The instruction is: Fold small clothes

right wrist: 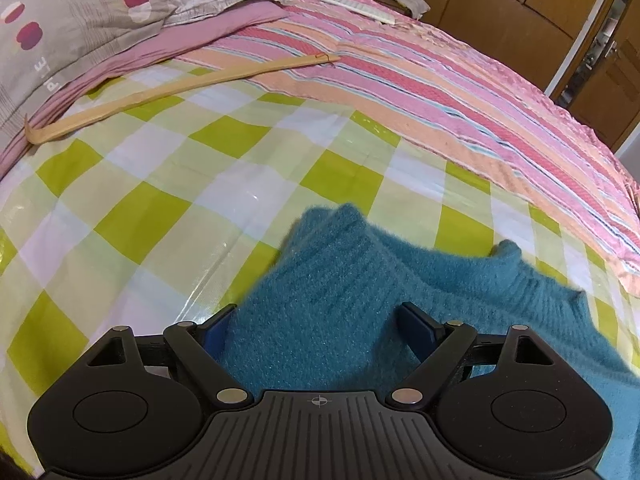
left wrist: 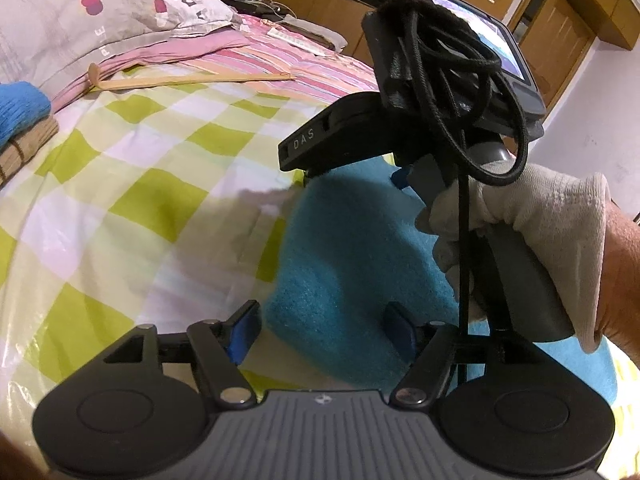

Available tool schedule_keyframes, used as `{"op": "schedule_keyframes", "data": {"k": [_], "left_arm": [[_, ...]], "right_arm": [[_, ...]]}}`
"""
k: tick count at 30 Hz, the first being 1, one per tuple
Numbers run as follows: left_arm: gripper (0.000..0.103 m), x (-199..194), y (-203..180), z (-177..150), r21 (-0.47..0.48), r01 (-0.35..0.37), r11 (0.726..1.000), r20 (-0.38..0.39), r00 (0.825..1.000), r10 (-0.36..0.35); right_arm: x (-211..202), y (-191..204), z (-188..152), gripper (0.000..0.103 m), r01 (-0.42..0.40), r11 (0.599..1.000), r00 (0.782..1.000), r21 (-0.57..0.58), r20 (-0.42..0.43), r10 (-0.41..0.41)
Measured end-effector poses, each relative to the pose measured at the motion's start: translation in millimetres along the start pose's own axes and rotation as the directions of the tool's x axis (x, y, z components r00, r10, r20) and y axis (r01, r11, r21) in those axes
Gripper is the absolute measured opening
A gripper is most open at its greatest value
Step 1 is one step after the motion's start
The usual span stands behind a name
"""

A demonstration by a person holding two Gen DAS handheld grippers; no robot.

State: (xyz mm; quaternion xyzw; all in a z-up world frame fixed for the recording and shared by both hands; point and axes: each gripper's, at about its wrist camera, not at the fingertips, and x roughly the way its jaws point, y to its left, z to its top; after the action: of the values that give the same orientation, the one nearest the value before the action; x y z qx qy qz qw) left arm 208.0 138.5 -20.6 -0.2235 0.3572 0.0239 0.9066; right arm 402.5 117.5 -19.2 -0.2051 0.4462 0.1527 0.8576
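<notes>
A fuzzy teal sweater [right wrist: 340, 280] lies on the green-and-white checked sheet [right wrist: 160, 184] of a bed. It also shows in the left wrist view [left wrist: 352, 256]. My right gripper [right wrist: 320, 332] is open, its blue pads [right wrist: 418, 332] wide apart over the sweater's near part. My left gripper [left wrist: 324, 332] is open too, its pads straddling the sweater's left edge. The right gripper body [left wrist: 432, 120], held by a gloved hand [left wrist: 528, 236], is seen in the left wrist view just above the sweater.
A wooden hanger [right wrist: 168, 88] lies at the back of the checked sheet. A grey pillow [right wrist: 80, 20] and a pink striped blanket [right wrist: 460, 92] lie behind. Folded blue and tan clothes [left wrist: 20, 120] are stacked at the left. Wooden cabinets [right wrist: 520, 0] stand beyond the bed.
</notes>
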Motion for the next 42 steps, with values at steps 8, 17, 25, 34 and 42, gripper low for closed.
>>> {"op": "schedule_keyframes", "data": {"k": [8, 17, 25, 34, 42], "left_arm": [[0.073, -18, -5, -3, 0.061, -0.050, 0.997, 0.164, 0.986, 0.040], [0.074, -44, -86, -6, 0.283, -0.103, 0.954, 0.316, 0.949, 0.009], [0.074, -5, -156, -15, 0.409, 0.004, 0.913, 0.189, 0.978, -0.089], [0.074, 13, -177, -30, 0.450, 0.005, 0.893, 0.133, 0.988, -0.072], [0.074, 16, -167, -14, 0.432, -0.058, 0.900, 0.178, 0.984, -0.022]], "right_arm": [[-66, -44, -26, 0.087, -0.147, 0.981, 0.967, 0.122, 0.224, 0.117], [-138, -233, -155, 0.087, -0.063, 0.923, 0.924, 0.379, 0.371, -0.090], [-96, -322, -198, 0.087, -0.109, 0.841, 0.958, 0.530, 0.283, -0.054], [-86, -330, -216, 0.055, -0.180, 0.841, 0.949, 0.511, 0.316, 0.012], [-67, -332, -193, 0.055, -0.172, 0.859, 0.958, 0.482, 0.285, 0.032]]}}
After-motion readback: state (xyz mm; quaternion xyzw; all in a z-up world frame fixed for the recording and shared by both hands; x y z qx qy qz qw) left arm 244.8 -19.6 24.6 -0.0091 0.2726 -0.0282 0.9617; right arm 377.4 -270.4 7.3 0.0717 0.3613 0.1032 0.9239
